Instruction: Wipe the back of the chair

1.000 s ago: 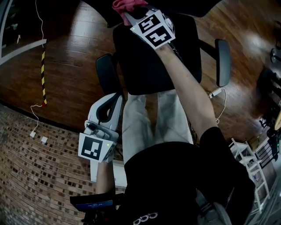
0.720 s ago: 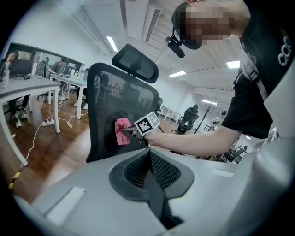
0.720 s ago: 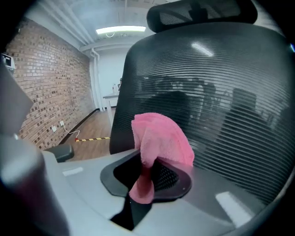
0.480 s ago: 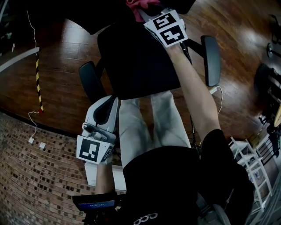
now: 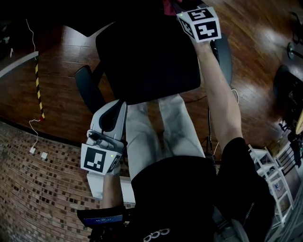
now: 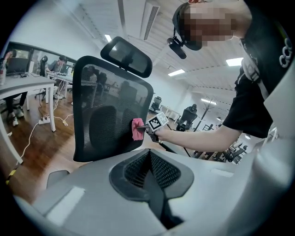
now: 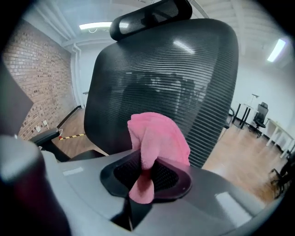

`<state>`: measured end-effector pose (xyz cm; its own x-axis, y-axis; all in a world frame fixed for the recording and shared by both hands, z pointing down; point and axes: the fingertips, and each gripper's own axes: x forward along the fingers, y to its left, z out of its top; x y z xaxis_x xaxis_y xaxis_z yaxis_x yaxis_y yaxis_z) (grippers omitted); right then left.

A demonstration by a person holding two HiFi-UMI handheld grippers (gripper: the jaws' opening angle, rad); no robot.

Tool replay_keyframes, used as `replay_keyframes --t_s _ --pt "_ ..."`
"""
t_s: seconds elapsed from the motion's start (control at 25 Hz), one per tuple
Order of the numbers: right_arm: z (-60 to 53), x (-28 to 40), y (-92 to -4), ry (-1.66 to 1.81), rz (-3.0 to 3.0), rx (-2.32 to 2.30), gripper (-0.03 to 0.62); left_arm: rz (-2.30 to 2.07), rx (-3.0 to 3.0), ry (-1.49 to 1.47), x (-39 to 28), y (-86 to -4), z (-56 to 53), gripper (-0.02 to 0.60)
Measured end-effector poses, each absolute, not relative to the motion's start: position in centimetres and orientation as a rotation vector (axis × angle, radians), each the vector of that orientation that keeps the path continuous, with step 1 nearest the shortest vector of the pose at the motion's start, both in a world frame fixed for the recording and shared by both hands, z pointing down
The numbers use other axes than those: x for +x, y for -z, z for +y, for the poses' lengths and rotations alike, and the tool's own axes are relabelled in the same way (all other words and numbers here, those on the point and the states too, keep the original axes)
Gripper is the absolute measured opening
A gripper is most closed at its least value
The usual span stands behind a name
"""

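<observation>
Cloth (image 7: 156,138), pink, is clamped between the jaws of the right gripper (image 7: 146,174) and pressed against the black mesh chair back (image 7: 193,78), below the headrest (image 7: 152,14). Left gripper (image 6: 150,171) has its jaws closed together, nothing between them. It is held low beside the person's leg (image 5: 142,137), well apart from the chair back.

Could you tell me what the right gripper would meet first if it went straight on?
The chair's mesh back, directly ahead: the pink cloth clamped in the right gripper would press against it first, and may already be touching.
</observation>
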<state>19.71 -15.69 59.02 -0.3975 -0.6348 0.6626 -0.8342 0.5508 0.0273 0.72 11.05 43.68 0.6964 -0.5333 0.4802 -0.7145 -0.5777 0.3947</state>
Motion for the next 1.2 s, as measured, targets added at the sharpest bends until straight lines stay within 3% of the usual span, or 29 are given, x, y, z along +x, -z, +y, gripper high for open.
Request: replay_keyframes --t_s 0.48,1.2 --pt "-15.2 22.8 -60.0 -0.438 -2.087 1.256 0.055 -0.952 2.333 -0.42 1.5 -43.6 11.6 -0.008" --pt "-13.8 19.6 -64.3 -0.413 -2.048 1.135 0.055 -0.99 2.267 -0.391 0.7 -45.5 13.7 -0.009"
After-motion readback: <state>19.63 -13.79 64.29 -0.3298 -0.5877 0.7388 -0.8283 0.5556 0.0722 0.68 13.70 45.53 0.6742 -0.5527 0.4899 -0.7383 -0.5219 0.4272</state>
